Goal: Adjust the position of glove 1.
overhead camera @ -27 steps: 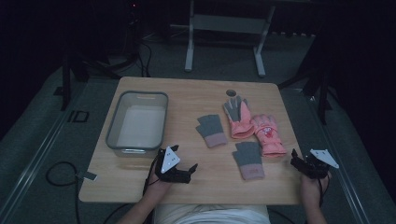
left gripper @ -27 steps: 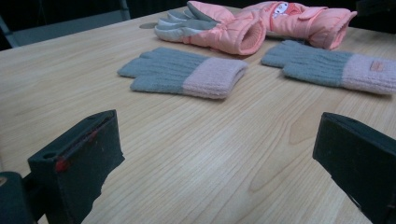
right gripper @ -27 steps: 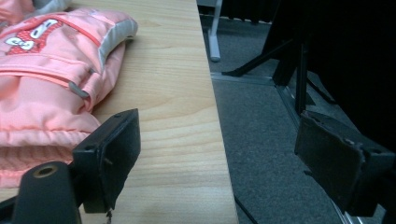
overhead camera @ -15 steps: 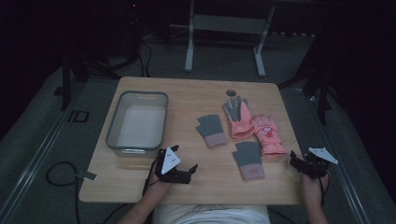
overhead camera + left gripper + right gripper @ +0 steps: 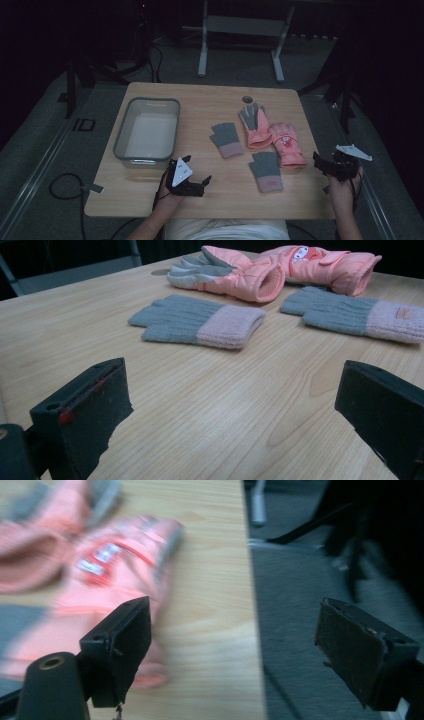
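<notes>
Two grey knit gloves with pink cuffs [image 5: 226, 140] [image 5: 266, 171] lie flat on the wooden table [image 5: 210, 102]. Two pink padded gloves [image 5: 256, 125] [image 5: 286, 144] lie beside them at the right. My left gripper [image 5: 199, 184] rests near the front edge, open, with nothing between its jaws. In the left gripper view [image 5: 230, 385] it faces the nearer knit glove [image 5: 200, 322], with the other knit glove [image 5: 360, 317] and the padded gloves [image 5: 235, 270] beyond. My right gripper [image 5: 322, 162] hovers at the table's right edge, open and empty. Its own view [image 5: 235, 615] is blurred and shows a pink padded glove [image 5: 110, 565] at the left.
A clear plastic bin [image 5: 120, 145], empty, stands on the left part of the table. A small round hole [image 5: 247, 99] is in the tabletop behind the gloves. Grey floor [image 5: 310, 580] drops off right of the table edge; a metal frame [image 5: 240, 25] stands behind.
My right gripper has shifted slightly toward the table's right edge. The left gripper and the gloves have stayed where they were.
</notes>
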`<state>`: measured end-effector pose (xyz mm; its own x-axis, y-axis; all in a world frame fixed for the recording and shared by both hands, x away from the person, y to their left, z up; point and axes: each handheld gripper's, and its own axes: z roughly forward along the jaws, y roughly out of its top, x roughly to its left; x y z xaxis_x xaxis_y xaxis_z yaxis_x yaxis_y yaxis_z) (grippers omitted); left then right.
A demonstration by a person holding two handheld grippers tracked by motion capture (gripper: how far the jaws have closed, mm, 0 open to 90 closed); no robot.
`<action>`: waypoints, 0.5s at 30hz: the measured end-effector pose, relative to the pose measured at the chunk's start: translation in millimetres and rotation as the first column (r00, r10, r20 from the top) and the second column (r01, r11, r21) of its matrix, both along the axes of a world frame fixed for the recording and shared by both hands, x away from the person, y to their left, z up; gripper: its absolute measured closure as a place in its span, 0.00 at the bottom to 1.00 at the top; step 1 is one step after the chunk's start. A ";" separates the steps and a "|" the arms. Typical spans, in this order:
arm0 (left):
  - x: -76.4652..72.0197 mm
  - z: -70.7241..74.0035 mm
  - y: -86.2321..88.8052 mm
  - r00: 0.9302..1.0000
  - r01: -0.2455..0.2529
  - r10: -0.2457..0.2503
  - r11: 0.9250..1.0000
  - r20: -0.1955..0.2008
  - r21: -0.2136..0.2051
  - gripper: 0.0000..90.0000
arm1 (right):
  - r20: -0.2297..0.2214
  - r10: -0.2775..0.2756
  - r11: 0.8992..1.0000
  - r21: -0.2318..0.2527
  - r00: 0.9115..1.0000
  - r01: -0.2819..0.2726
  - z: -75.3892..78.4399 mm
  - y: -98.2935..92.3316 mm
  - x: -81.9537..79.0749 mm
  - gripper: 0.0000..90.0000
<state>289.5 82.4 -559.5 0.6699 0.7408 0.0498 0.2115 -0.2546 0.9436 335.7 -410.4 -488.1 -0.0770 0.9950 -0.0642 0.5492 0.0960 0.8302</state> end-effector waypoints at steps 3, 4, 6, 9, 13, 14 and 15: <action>0.3 0.0 0.5 1.000 0.000 0.000 1.000 -0.004 -0.006 0.01 | -0.010 0.038 0.996 0.076 0.999 -0.037 15.2 3.3 3.9 0.23; 0.4 0.0 0.6 1.000 0.001 -0.001 1.000 -0.004 -0.007 0.01 | 0.005 0.047 0.995 0.085 0.999 -0.047 20.8 5.8 5.5 0.23; 0.7 0.0 1.0 1.000 0.002 -0.002 1.000 -0.006 -0.009 0.01 | 0.025 0.050 0.997 0.062 0.998 -0.052 28.1 10.1 8.7 0.20; 1.0 0.0 1.5 1.000 0.001 -0.001 1.000 -0.010 -0.016 0.01 | 0.040 0.080 0.994 0.077 0.996 -0.083 39.1 15.5 17.4 0.17; 1.2 0.0 1.6 1.000 0.002 -0.002 1.000 -0.011 -0.015 0.01 | 0.060 0.107 0.990 0.081 0.992 -0.112 52.9 25.9 27.6 0.15; 1.2 0.0 1.5 1.000 0.002 -0.003 1.000 -0.011 -0.015 0.01 | 0.060 0.116 0.990 0.079 0.991 -0.121 56.2 30.1 30.6 0.14; 1.2 0.0 1.5 1.000 0.003 -0.003 1.000 -0.011 -0.015 0.01 | 0.058 0.119 0.989 0.082 0.991 -0.124 58.2 33.2 33.4 0.14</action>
<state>290.7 83.9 -559.5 0.6726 0.7393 0.0313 0.2213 -0.2412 0.9449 369.1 -377.2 -429.9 -0.1963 0.9804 0.0131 0.4932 0.0872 0.8655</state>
